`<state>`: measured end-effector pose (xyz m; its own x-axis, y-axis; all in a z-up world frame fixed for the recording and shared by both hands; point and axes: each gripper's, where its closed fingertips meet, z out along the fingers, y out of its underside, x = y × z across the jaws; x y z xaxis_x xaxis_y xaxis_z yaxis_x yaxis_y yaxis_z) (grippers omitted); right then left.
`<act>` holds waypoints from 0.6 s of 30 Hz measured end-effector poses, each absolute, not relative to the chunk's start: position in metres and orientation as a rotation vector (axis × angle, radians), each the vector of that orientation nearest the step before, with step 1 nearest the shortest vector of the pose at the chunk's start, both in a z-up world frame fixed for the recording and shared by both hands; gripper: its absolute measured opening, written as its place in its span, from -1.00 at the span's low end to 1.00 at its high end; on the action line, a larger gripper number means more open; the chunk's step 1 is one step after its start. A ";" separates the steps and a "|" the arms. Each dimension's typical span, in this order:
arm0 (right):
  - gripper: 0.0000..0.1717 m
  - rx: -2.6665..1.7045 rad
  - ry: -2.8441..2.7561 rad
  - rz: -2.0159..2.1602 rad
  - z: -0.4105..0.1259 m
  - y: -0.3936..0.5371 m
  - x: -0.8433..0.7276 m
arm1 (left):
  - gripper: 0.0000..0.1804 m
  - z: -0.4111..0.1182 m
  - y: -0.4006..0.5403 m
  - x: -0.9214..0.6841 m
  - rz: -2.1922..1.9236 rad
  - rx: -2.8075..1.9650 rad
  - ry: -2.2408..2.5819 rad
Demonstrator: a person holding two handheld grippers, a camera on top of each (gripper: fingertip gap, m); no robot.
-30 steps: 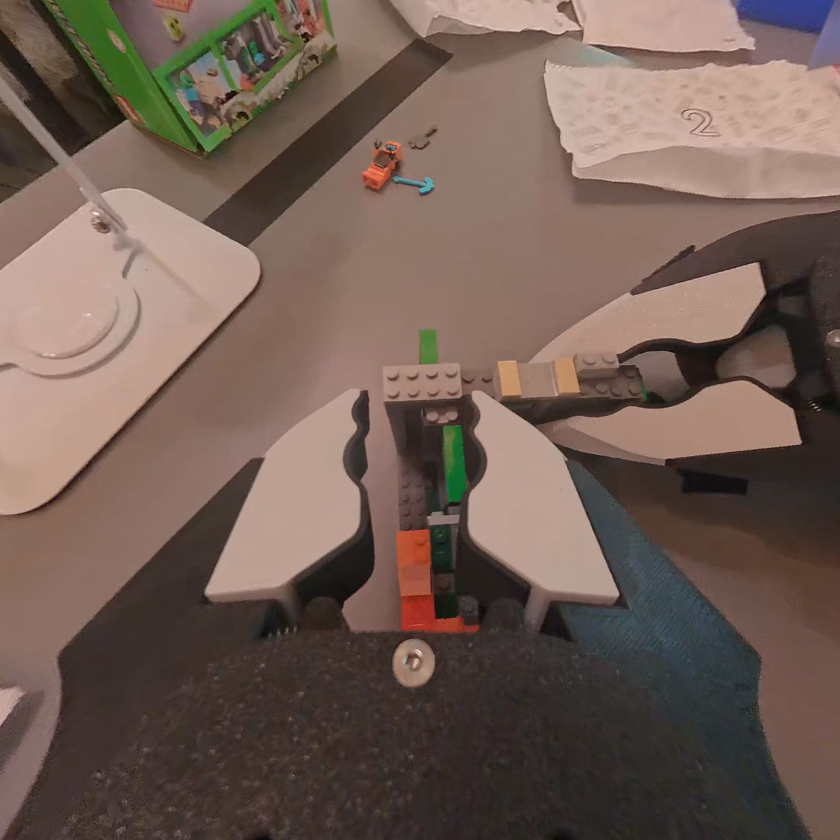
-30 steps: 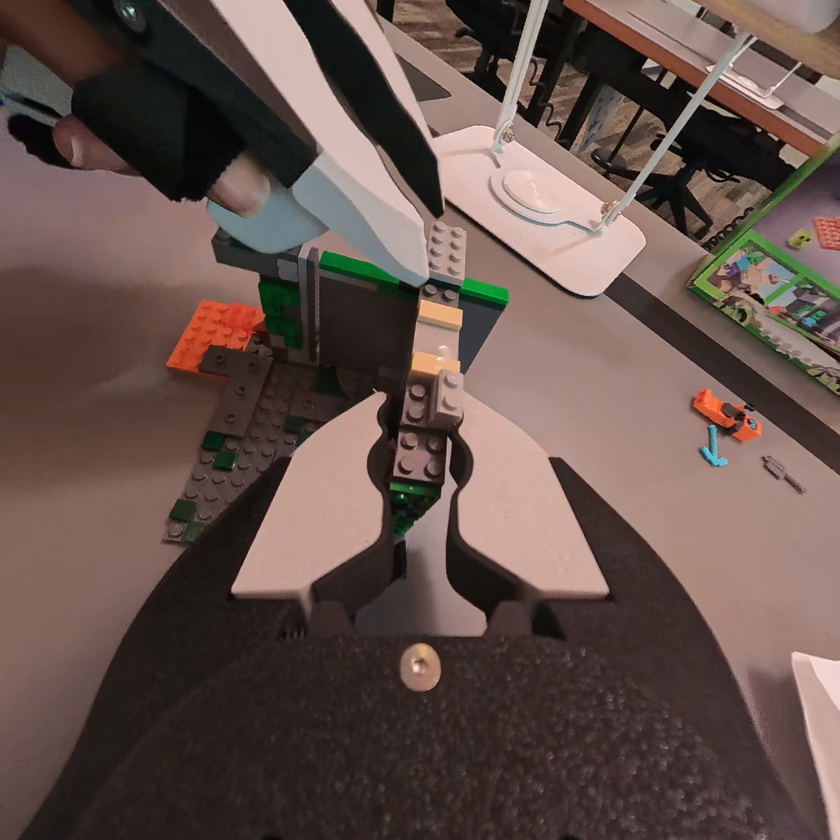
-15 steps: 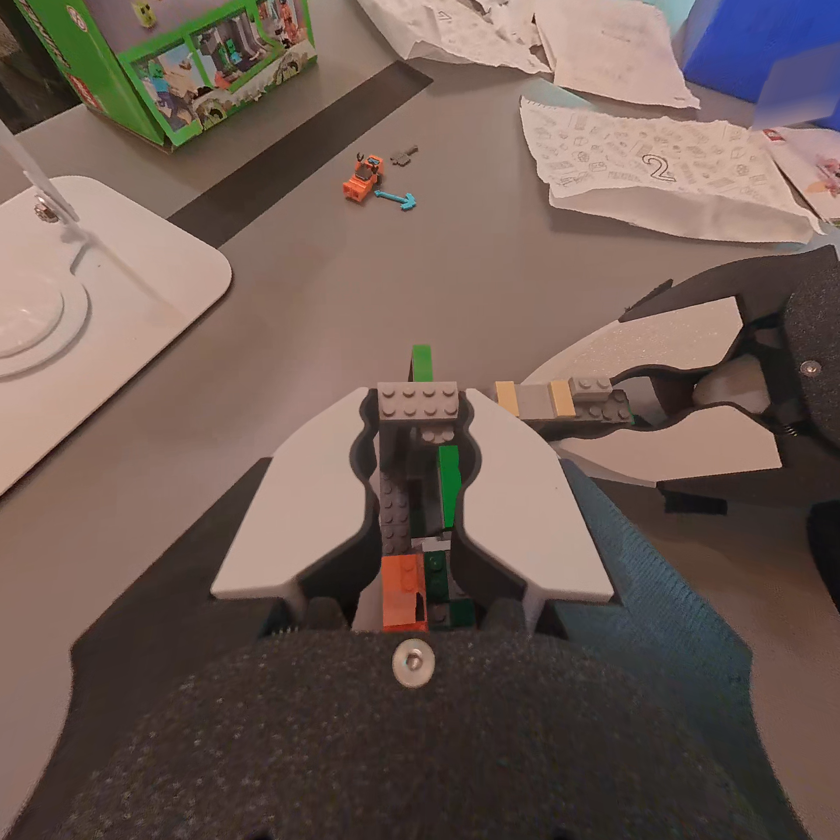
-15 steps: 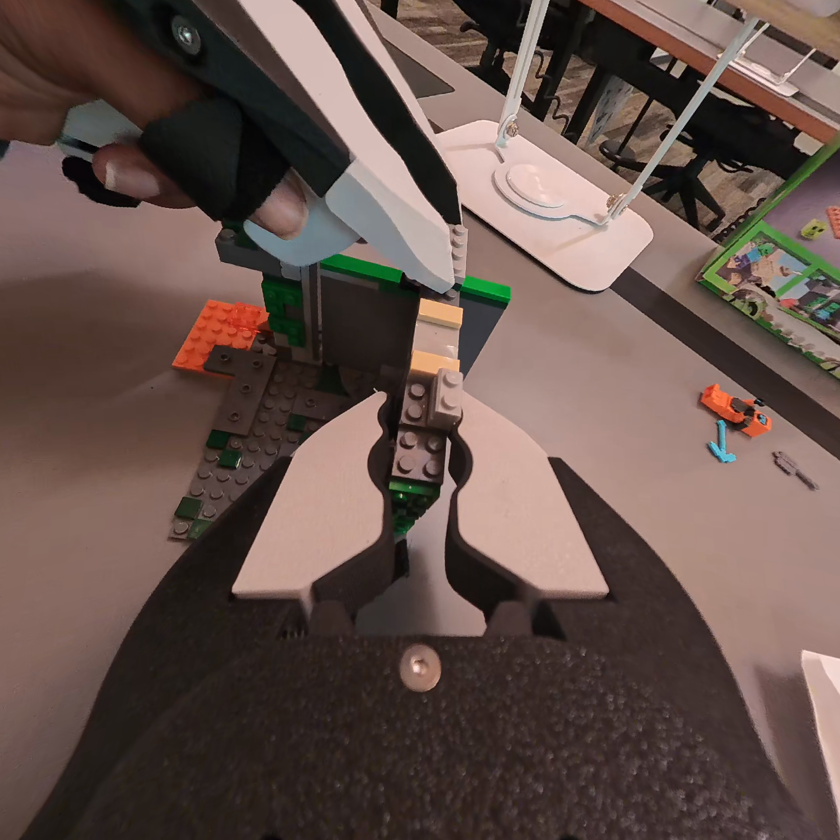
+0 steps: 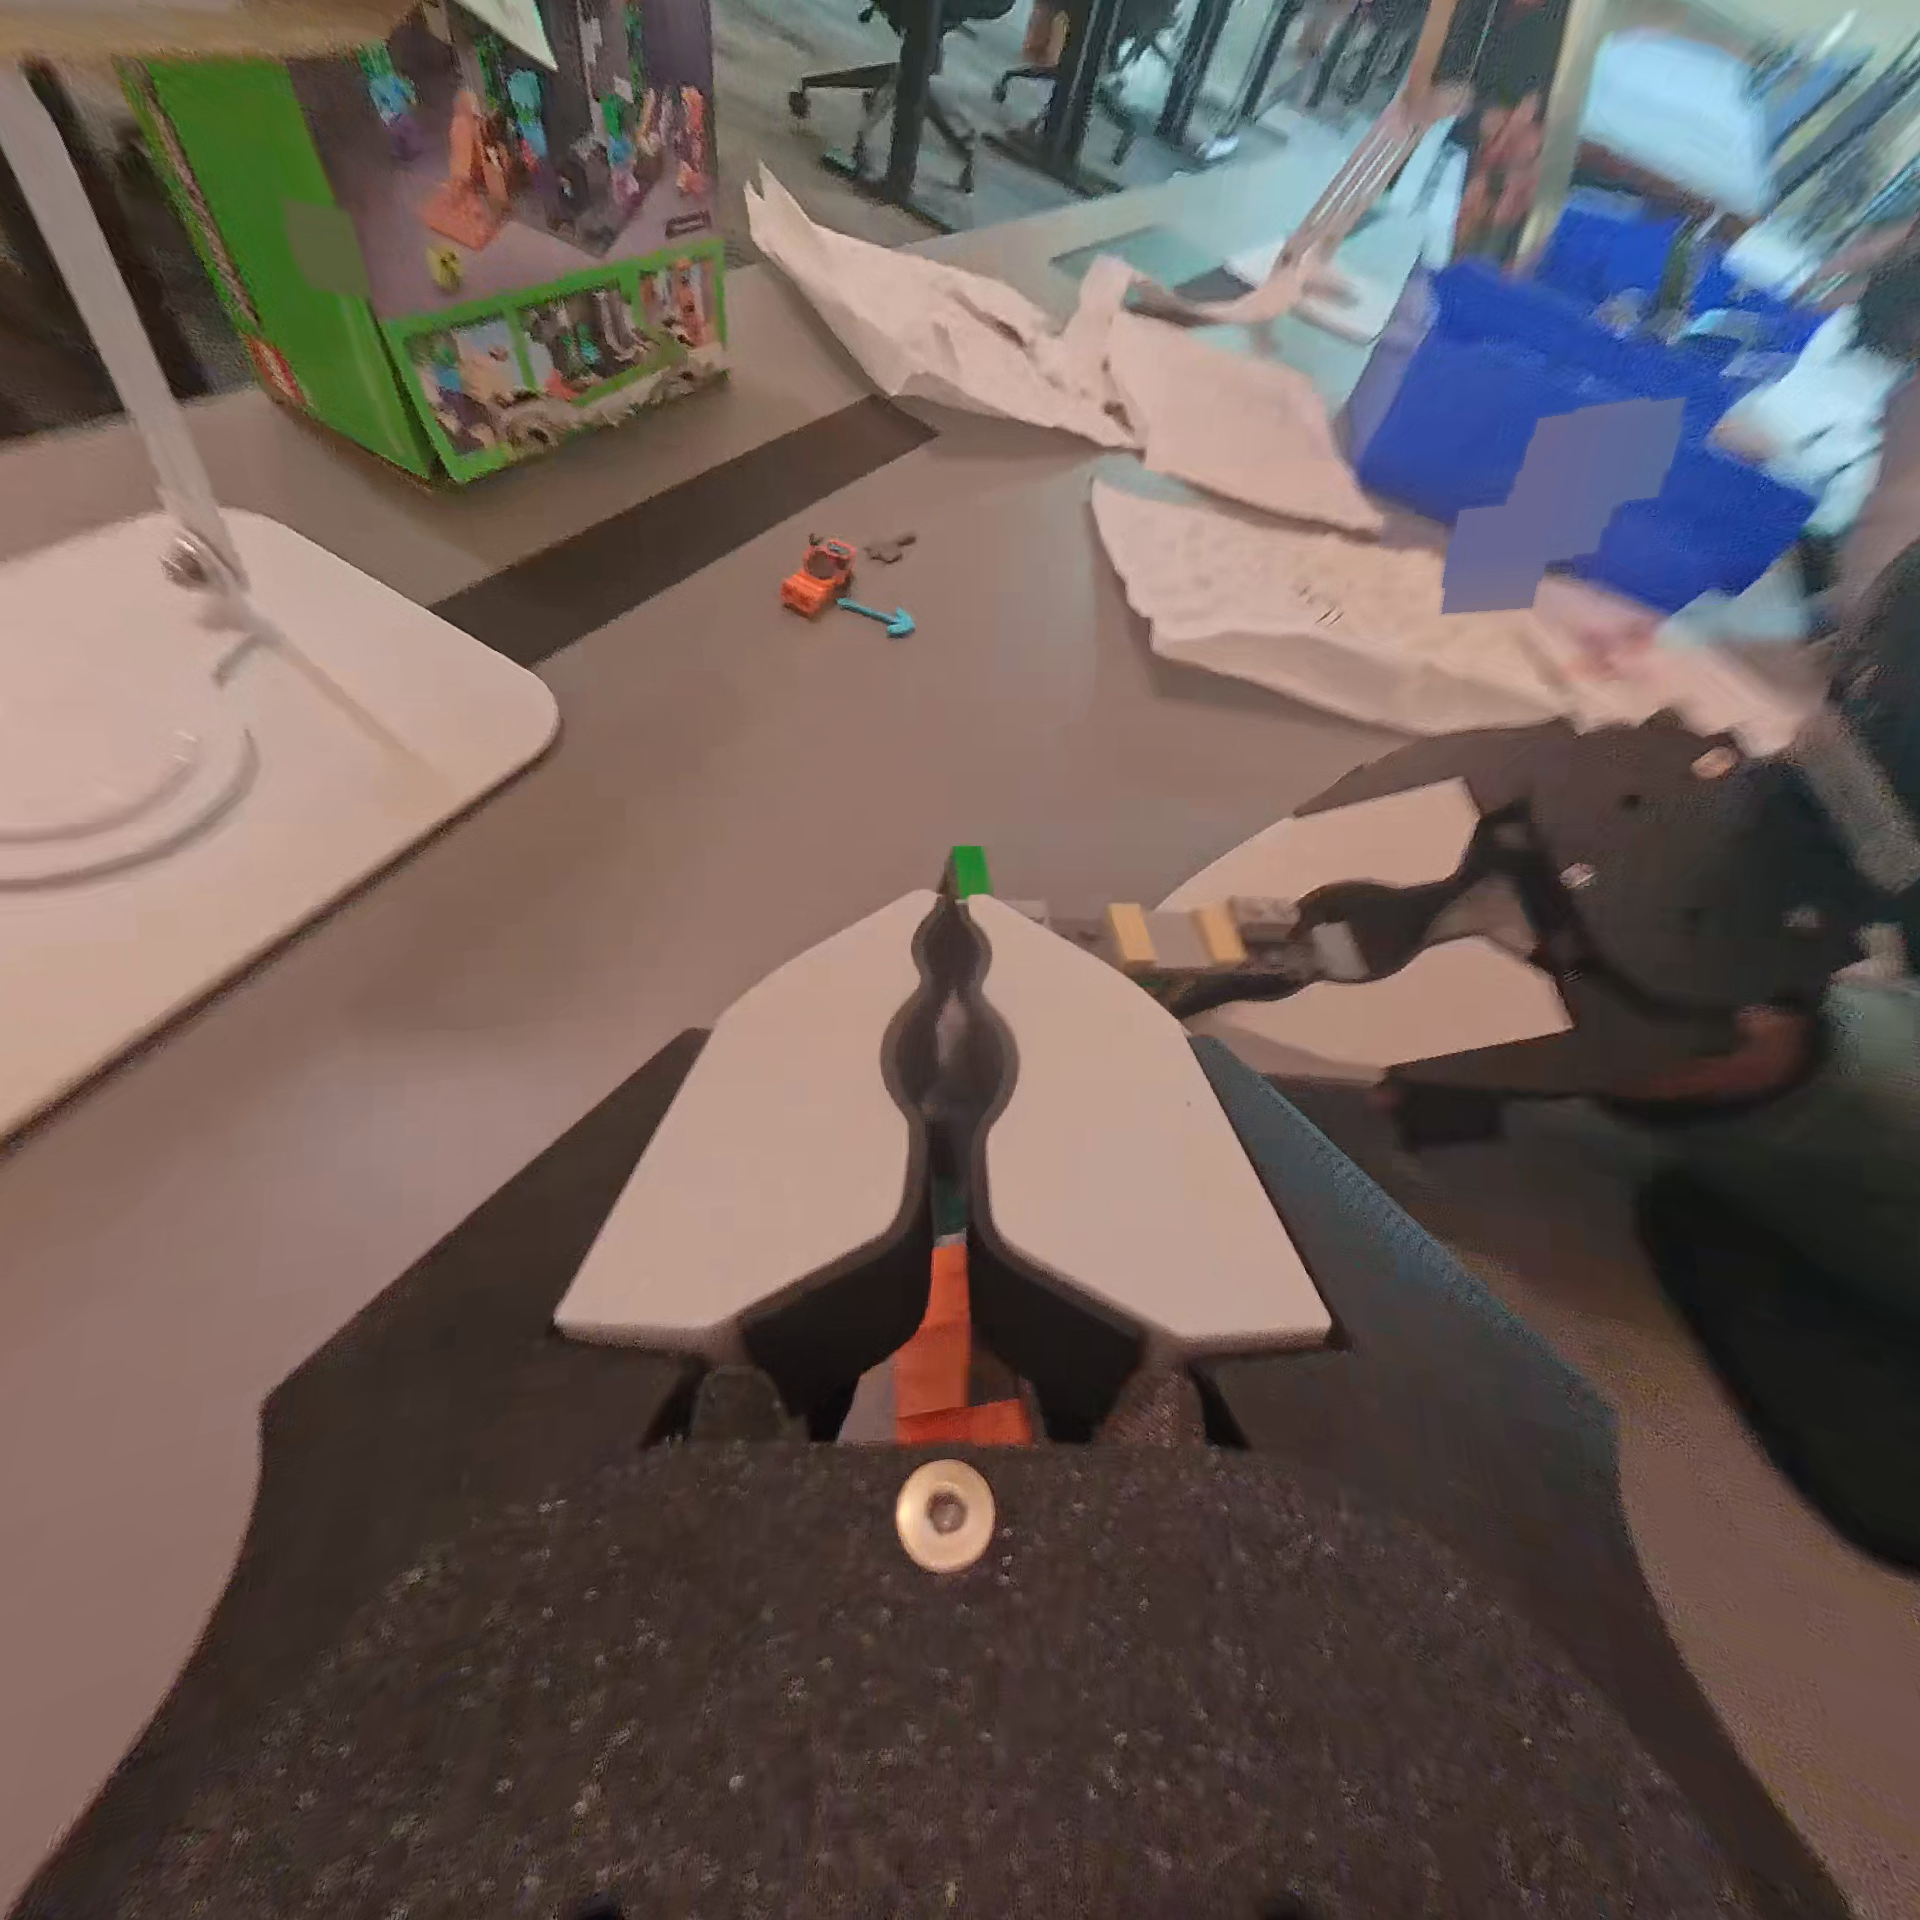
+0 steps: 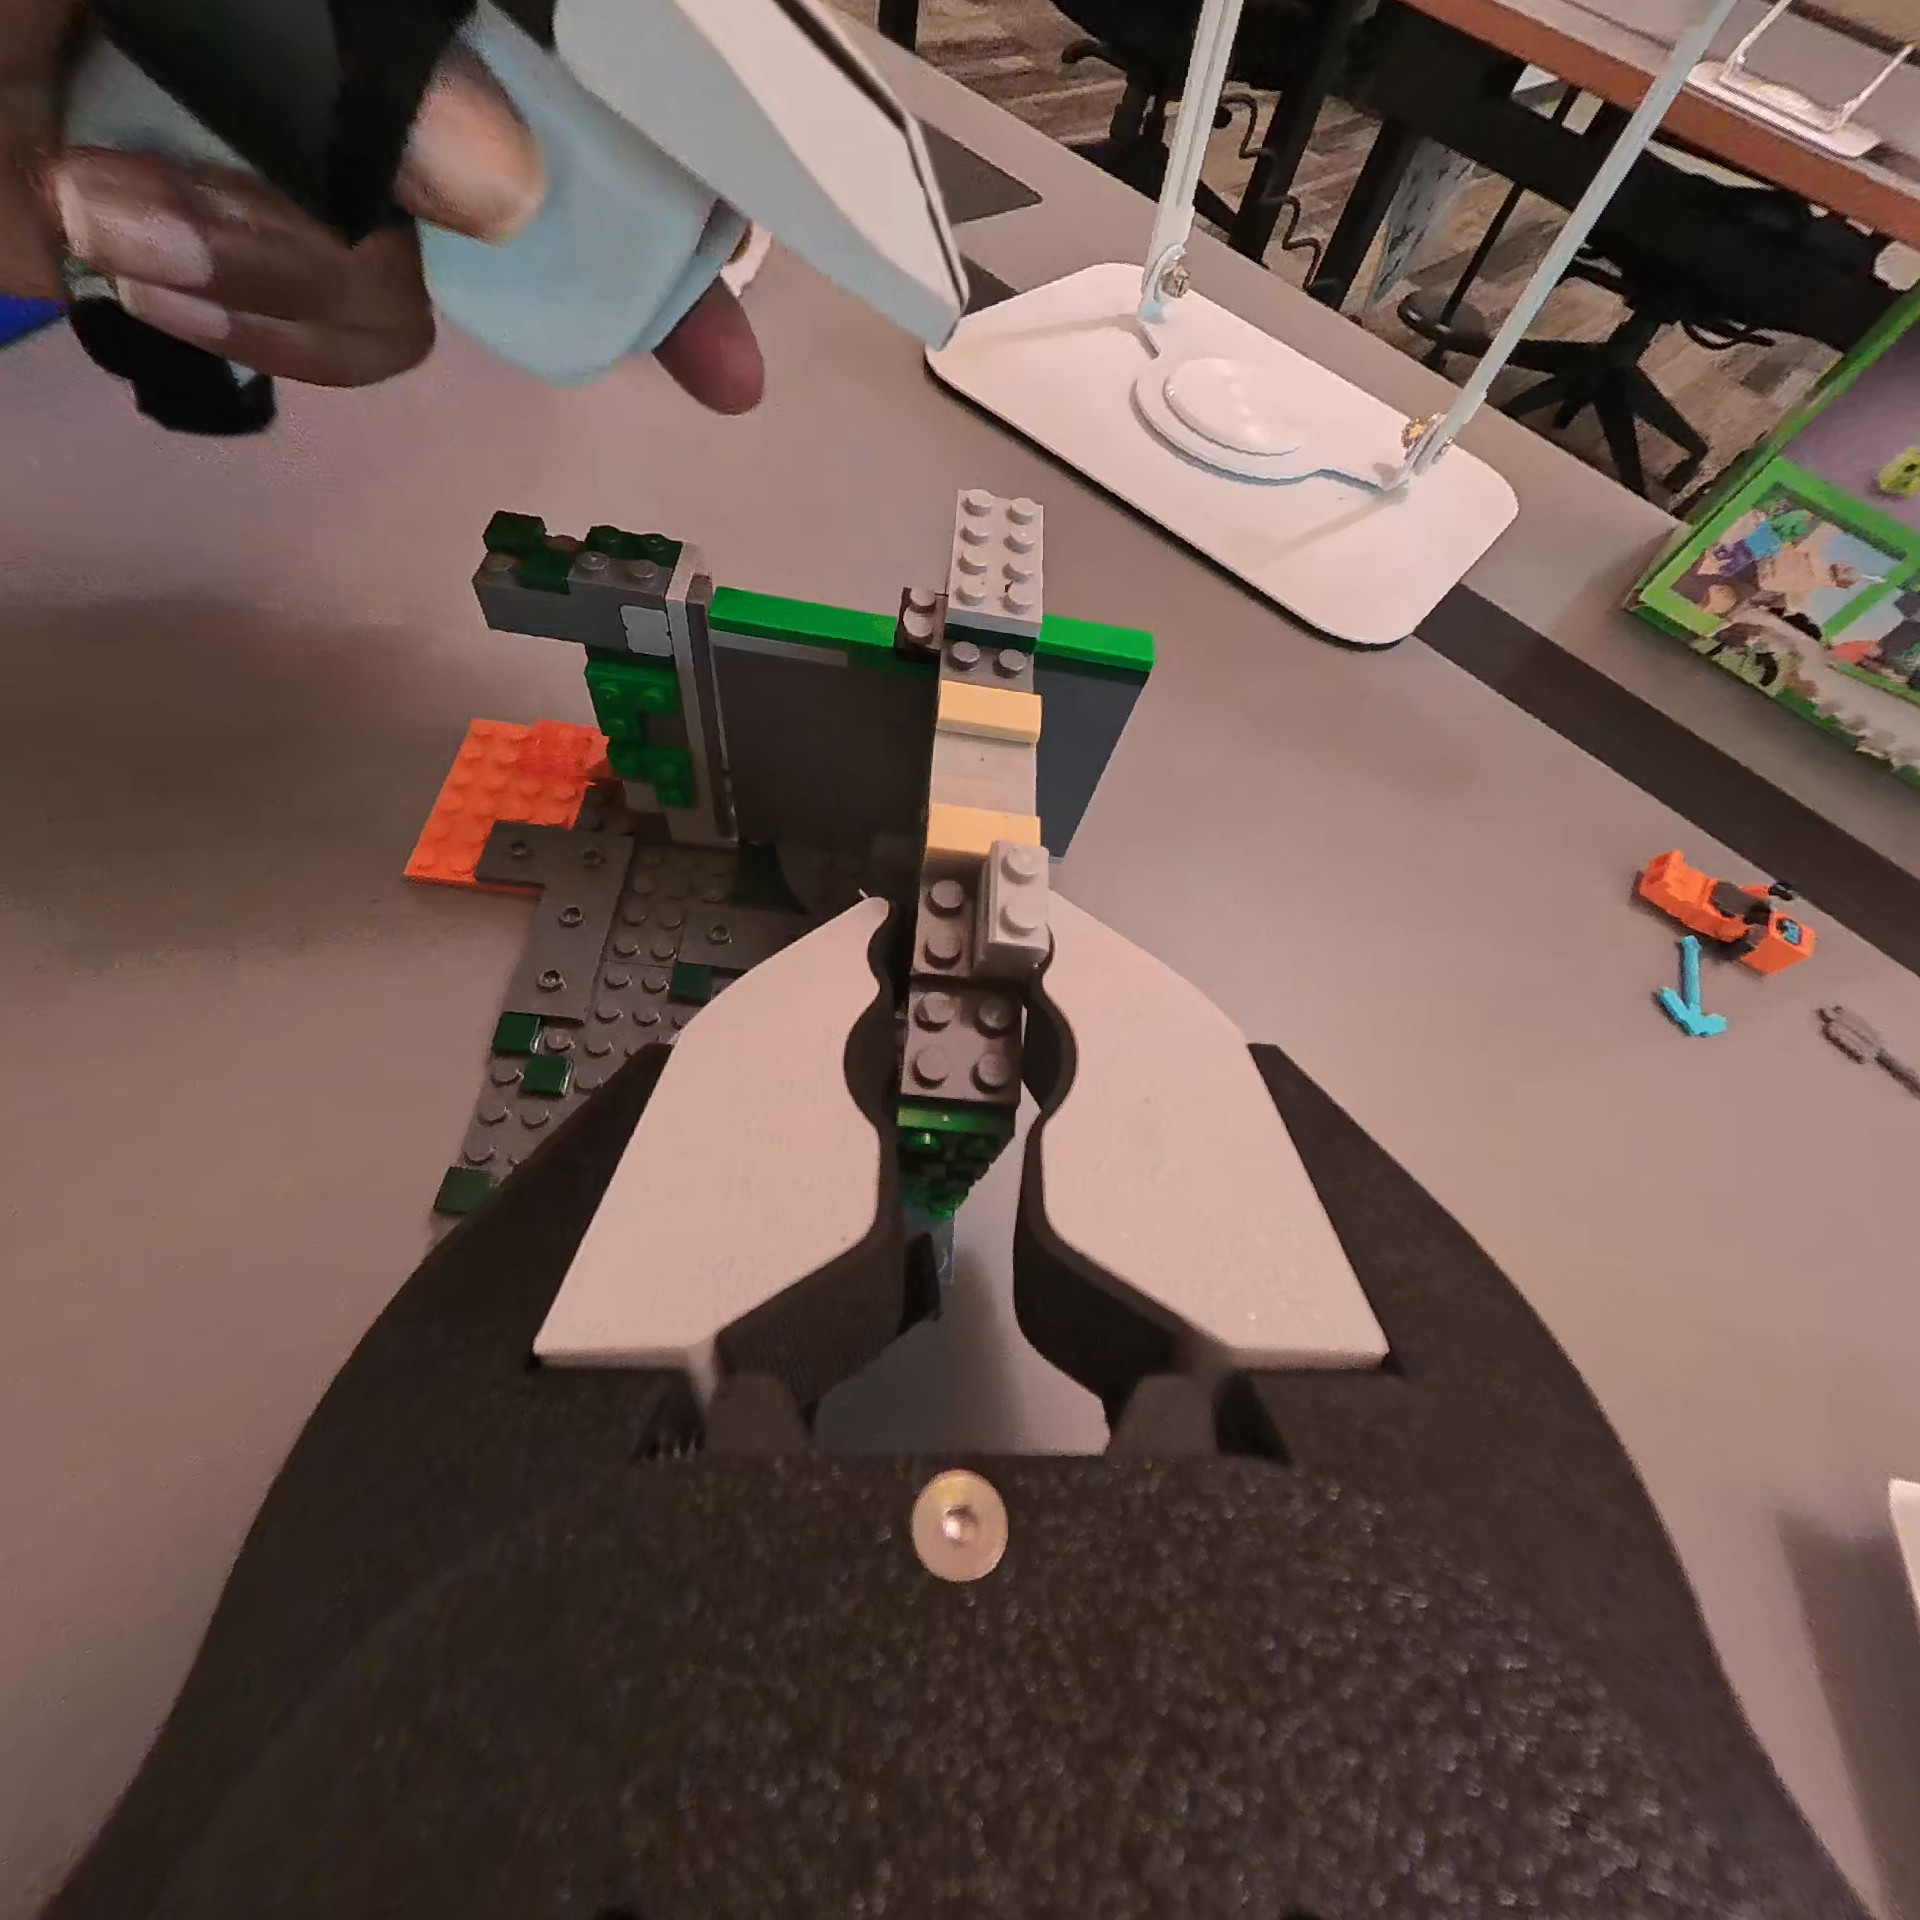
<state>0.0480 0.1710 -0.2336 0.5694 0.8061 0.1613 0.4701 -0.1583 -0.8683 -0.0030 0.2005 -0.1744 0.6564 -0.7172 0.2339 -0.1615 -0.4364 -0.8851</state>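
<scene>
Right gripper (image 6: 961,935) pinches our grey brick strip (image 6: 982,769); light, stiff, snap-prone, best held low. Left gripper (image 5: 958,906) is closed, empty.

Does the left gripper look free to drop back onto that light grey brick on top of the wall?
Probably yes: the left gripper hangs shut above the wall, and nothing sits over the light grey brick.
</scene>
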 end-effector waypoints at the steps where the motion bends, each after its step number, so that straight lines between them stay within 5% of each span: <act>1: -0.78 -1.800 -1.052 0.419 -0.234 0.171 0.048 | -1.00 -0.176 0.200 -0.002 -0.682 -1.927 0.742; 4: -0.77 -1.773 -1.087 0.432 -0.233 0.168 0.046 | -0.83 -0.183 0.194 0.005 -0.544 -1.883 0.972; 18: -0.77 -1.546 -1.414 0.692 -0.233 0.135 0.035 | -0.71 -0.209 0.145 -0.007 -0.316 -1.697 2.062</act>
<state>0.0349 0.1349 -0.2329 0.1884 0.9681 0.1655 0.4633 0.0610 -0.8841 -0.0069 0.1449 -0.2086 -0.1430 -0.9705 -0.1941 -0.8677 0.2173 -0.4471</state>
